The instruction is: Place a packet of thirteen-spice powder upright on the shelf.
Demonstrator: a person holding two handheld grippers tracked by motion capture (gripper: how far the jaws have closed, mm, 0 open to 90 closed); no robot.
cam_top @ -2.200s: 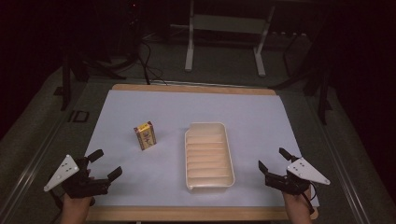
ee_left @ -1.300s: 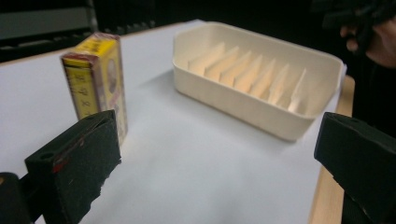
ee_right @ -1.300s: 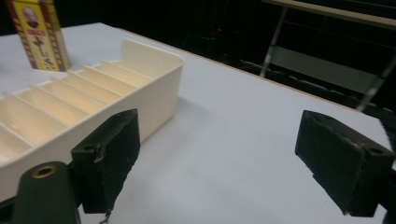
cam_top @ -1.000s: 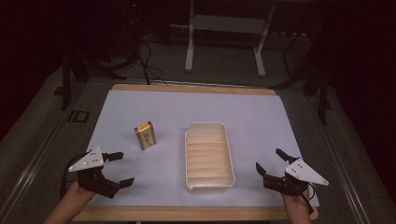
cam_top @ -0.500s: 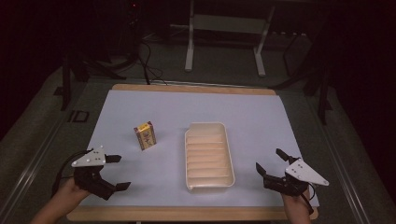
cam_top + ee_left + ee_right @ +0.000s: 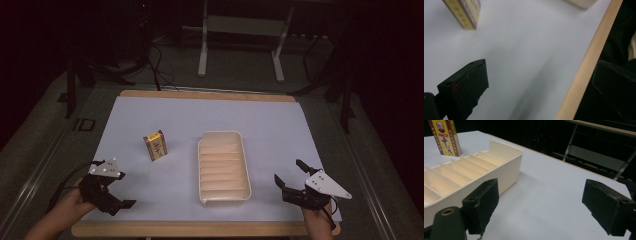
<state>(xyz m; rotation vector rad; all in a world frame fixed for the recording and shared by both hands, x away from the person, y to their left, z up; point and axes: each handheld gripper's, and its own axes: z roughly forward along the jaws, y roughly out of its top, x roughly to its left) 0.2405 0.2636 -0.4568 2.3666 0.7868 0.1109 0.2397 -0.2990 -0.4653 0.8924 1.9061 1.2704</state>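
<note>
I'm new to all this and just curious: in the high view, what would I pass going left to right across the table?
Left hand-held gripper → small yellow box → cream divided tray → right hand-held gripper.

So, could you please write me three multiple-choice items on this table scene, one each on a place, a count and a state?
1. Where does the small box stand relative to the cream tray?
A. Inside it
B. On the table to its left in the high view
C. On its far rim

2. How many grippers are at the table?
A. One
B. Two
C. Three

3. What state is the right gripper in?
A. Open, holding nothing
B. Shut on the box
C. Shut on the tray

Answers: 1 B, the box stands apart, left of the tray. 2 B, the left gripper and the right one. 3 A, its jaws stand wide apart over bare table.
</note>
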